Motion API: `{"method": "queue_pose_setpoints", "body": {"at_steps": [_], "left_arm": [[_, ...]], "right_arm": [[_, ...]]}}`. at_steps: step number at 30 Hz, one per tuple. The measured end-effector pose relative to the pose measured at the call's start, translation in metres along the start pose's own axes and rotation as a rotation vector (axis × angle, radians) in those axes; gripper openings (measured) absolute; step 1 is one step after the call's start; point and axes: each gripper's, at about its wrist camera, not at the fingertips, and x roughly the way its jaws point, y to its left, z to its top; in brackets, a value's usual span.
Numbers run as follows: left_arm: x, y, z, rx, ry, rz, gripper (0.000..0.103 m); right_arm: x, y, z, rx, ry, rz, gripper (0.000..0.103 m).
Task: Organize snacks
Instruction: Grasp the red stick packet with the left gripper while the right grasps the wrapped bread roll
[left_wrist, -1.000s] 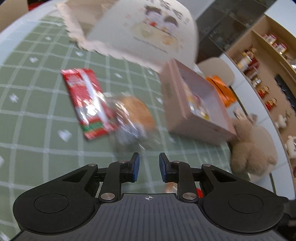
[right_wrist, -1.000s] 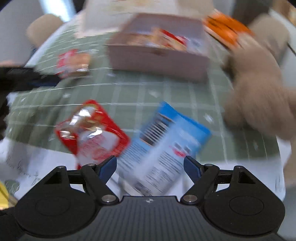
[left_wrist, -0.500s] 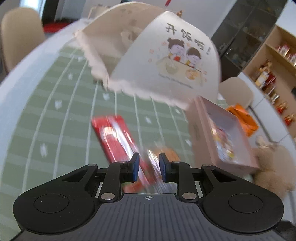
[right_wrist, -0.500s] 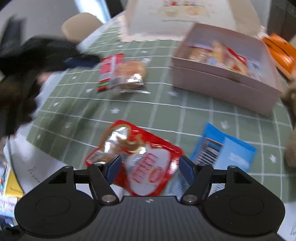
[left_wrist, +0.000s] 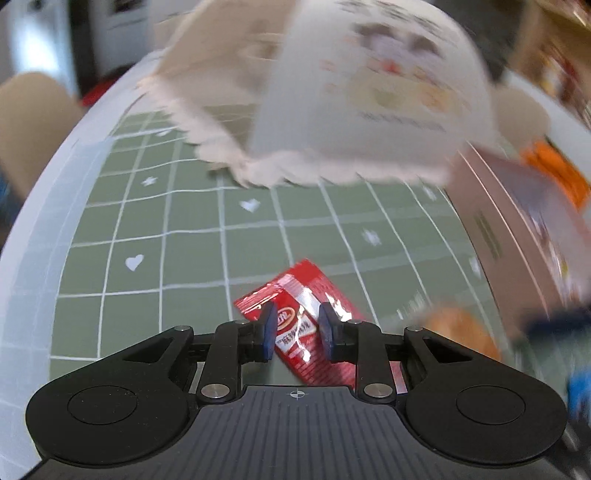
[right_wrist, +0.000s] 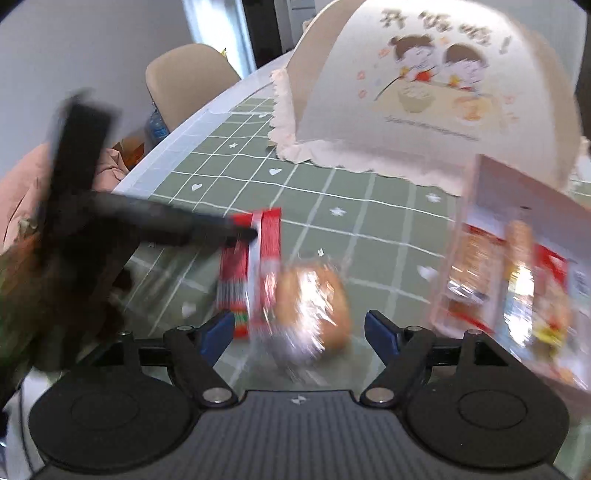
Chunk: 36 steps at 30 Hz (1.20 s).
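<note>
Green gridded cloth (left_wrist: 166, 229) covers the table under our tools. On our left, the left gripper (left_wrist: 295, 328) hangs over a red snack packet (left_wrist: 306, 321); its blue pads stand a narrow gap apart and have just been opening a little, with the packet lying on the cloth below and between them, not pinched as far as we can see. From the right wrist view that same gripper (right_wrist: 243, 232) shows as a dark blurred shape with its tip at the far end of the red packet (right_wrist: 258, 266). Just beside the packet, to its right, lies a clear-wrapped round bun (right_wrist: 314, 299). Our right gripper (right_wrist: 299, 332) has its jaws spread wide, just reopened, above the bun's near side and touching nothing we can see. Farther right stands the pink box (right_wrist: 517, 266), open, with several snacks inside. Behind everything sits a pale mesh food cover (right_wrist: 424, 92) printed with two cartoon children.
</note>
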Motion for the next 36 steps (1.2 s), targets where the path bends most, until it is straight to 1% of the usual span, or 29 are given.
{"method": "queue_pose_setpoints", "body": {"at_steps": [2, 3, 4, 6, 7, 8, 11, 13, 14, 15, 16, 18, 19, 20, 21, 22, 23, 24, 25, 26, 27, 28, 29, 30, 32, 34, 36], "left_arm": [[-0.007, 0.003, -0.008, 0.008, 0.010, -0.023, 0.028], [-0.010, 0.005, -0.012, -0.002, 0.018, -0.028, 0.028], [-0.013, 0.007, -0.015, -0.009, 0.026, -0.029, 0.028], [-0.016, 0.010, -0.019, -0.018, 0.035, -0.040, 0.028], [-0.017, 0.010, -0.021, -0.025, 0.036, -0.048, 0.028], [-0.017, 0.011, -0.021, -0.030, 0.034, -0.053, 0.028], [-0.015, 0.010, -0.021, -0.047, 0.032, -0.088, 0.028], [-0.014, 0.005, -0.021, -0.054, 0.038, -0.117, 0.028], [-0.013, 0.004, -0.020, -0.053, 0.039, -0.122, 0.028], [-0.013, 0.002, -0.019, -0.056, 0.041, -0.117, 0.028], [-0.014, 0.002, -0.019, -0.065, 0.042, -0.109, 0.028], [-0.021, 0.000, -0.018, -0.078, 0.015, -0.073, 0.028], [-0.026, -0.002, -0.019, -0.077, -0.006, -0.057, 0.028], [-0.032, -0.007, -0.020, -0.071, -0.028, -0.050, 0.028], [-0.035, -0.013, -0.021, -0.059, -0.042, -0.055, 0.028], [-0.035, -0.021, -0.021, -0.032, -0.043, -0.065, 0.028], [-0.032, -0.030, -0.021, 0.010, -0.035, -0.062, 0.032], [-0.028, -0.043, -0.023, 0.079, -0.022, -0.028, 0.033], [-0.024, -0.053, -0.023, 0.136, -0.011, 0.013, 0.032], [-0.020, -0.061, -0.025, 0.178, -0.002, 0.049, 0.031], [-0.016, -0.069, -0.029, 0.202, 0.012, 0.063, 0.031], [-0.015, -0.073, -0.031, 0.212, 0.014, 0.055, 0.041], [-0.014, -0.077, -0.034, 0.228, 0.015, 0.046, 0.054], [-0.013, -0.083, -0.036, 0.255, 0.018, 0.038, 0.059], [-0.010, -0.092, -0.039, 0.308, 0.030, 0.031, 0.078], [-0.008, -0.093, -0.038, 0.293, 0.039, 0.003, 0.084], [-0.010, -0.087, -0.035, 0.239, 0.031, -0.008, 0.082]], "right_arm": [[0.023, 0.005, 0.007, -0.020, 0.018, 0.004, 0.079], [0.030, 0.008, 0.008, -0.035, 0.012, -0.013, 0.078], [0.034, 0.010, 0.007, -0.047, 0.011, -0.022, 0.077], [0.038, 0.012, 0.006, -0.047, 0.013, -0.018, 0.070], [0.036, 0.012, 0.005, -0.039, 0.019, -0.005, 0.062], [0.033, 0.012, 0.003, -0.034, 0.029, 0.011, 0.060], [0.022, 0.008, -0.009, 0.024, 0.075, 0.081, 0.056], [0.009, 0.004, -0.024, 0.079, 0.106, 0.140, 0.055], [0.002, 0.002, -0.033, 0.103, 0.118, 0.153, 0.054], [-0.004, 0.002, -0.040, 0.113, 0.117, 0.139, 0.053], [-0.012, 0.000, -0.047, 0.107, 0.107, 0.106, 0.053], [-0.032, -0.002, -0.060, 0.070, 0.063, -0.004, 0.051], [-0.042, -0.007, -0.066, 0.055, 0.037, -0.058, 0.044], [-0.049, -0.012, -0.070, 0.055, 0.019, -0.092, 0.037], [-0.055, -0.019, -0.073, 0.068, 0.009, -0.120, 0.037], [-0.060, -0.026, -0.076, 0.086, 0.001, -0.141, 0.037], [-0.063, -0.033, -0.080, 0.101, -0.010, -0.159, 0.037], [-0.065, -0.039, -0.082, 0.120, -0.016, -0.172, 0.038], [-0.066, -0.045, -0.085, 0.144, -0.018, -0.180, 0.043], [-0.067, -0.050, -0.087, 0.168, -0.017, -0.181, 0.048], [-0.067, -0.054, -0.089, 0.188, -0.015, -0.173, 0.049], [-0.069, -0.057, -0.093, 0.208, -0.013, -0.163, 0.050], [-0.071, -0.058, -0.096, 0.222, -0.012, -0.158, 0.052], [-0.073, -0.059, -0.100, 0.234, -0.011, -0.156, 0.054], [-0.075, -0.060, -0.108, 0.254, -0.008, -0.157, 0.056], [-0.079, -0.063, -0.116, 0.276, -0.003, -0.157, 0.058], [-0.081, -0.067, -0.122, 0.296, -0.002, -0.157, 0.060]]}}
